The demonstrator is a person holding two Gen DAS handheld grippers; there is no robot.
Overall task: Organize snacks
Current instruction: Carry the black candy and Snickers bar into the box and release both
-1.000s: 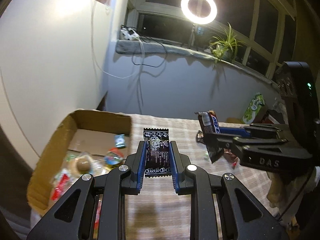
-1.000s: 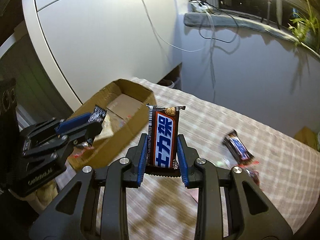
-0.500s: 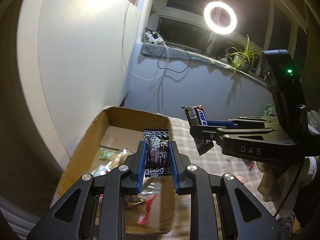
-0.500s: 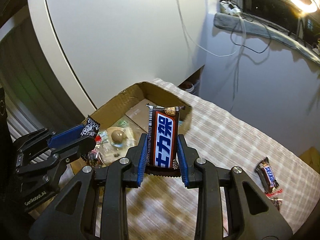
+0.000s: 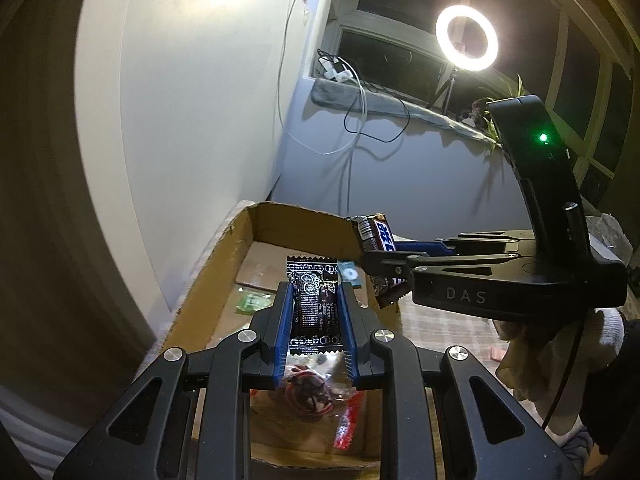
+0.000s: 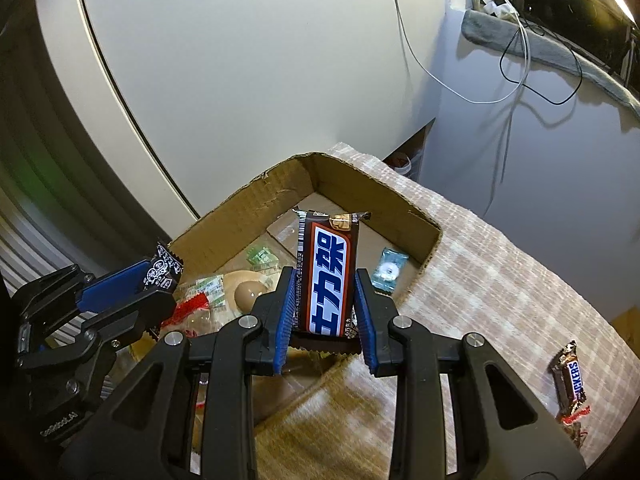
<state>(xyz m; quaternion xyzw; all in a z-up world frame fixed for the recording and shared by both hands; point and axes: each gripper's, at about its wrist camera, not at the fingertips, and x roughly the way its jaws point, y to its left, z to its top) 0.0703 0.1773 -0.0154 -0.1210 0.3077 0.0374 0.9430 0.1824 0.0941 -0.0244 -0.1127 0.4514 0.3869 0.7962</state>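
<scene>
My left gripper (image 5: 314, 300) is shut on a black printed snack packet (image 5: 312, 308) and holds it above the open cardboard box (image 5: 200, 300). My right gripper (image 6: 325, 280) is shut on a brown and blue Snickers bar (image 6: 327, 276), upright, over the box's near edge (image 6: 428, 236). The right gripper with its bar also shows in the left wrist view (image 5: 380, 248), and the left gripper with its packet in the right wrist view (image 6: 160, 276). Inside the box lie several wrapped snacks, among them a light blue candy (image 6: 387, 272) and a round brown one (image 6: 248, 292).
The box stands at the left end of a table with a checked cloth (image 6: 500, 280), close to a white wall. Another Snickers bar (image 6: 570, 380) lies on the cloth at the right. A ring light (image 5: 466, 38) stands at the window behind.
Both grippers have moved left with their snacks, from over the cloth to over the box. Both stay shut.
</scene>
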